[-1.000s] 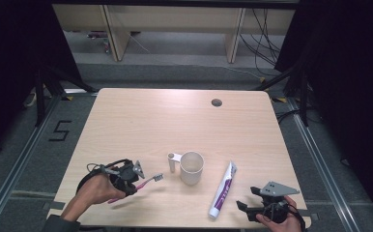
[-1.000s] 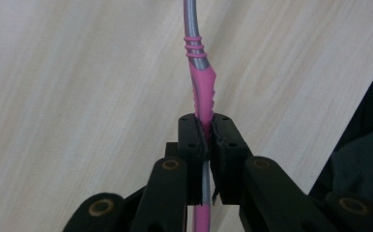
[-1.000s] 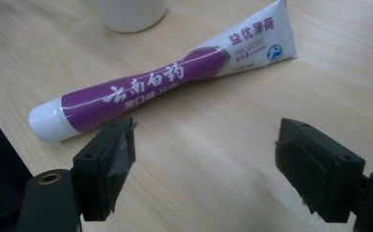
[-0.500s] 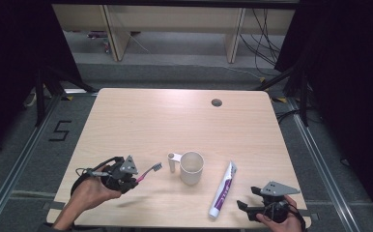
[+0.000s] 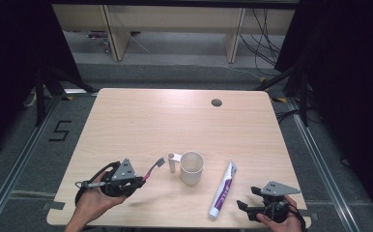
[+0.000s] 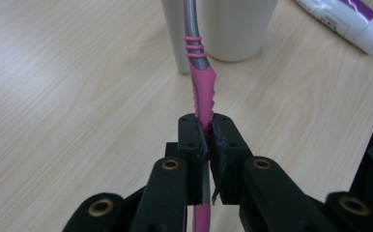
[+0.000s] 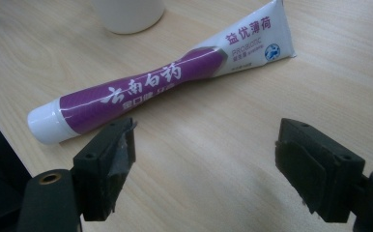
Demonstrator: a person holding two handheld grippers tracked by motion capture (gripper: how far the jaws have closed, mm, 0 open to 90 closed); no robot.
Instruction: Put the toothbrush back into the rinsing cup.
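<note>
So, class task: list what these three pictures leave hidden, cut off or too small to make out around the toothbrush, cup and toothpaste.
- Toothbrush: in the left gripper view its head is cut off by the top edge.
- Cup: in the high view its inside is hidden by its own wall.
- Toothpaste: in the high view its print is too small to read.
- Left gripper: in the left gripper view its shut jaws hide part of the handle.
</note>
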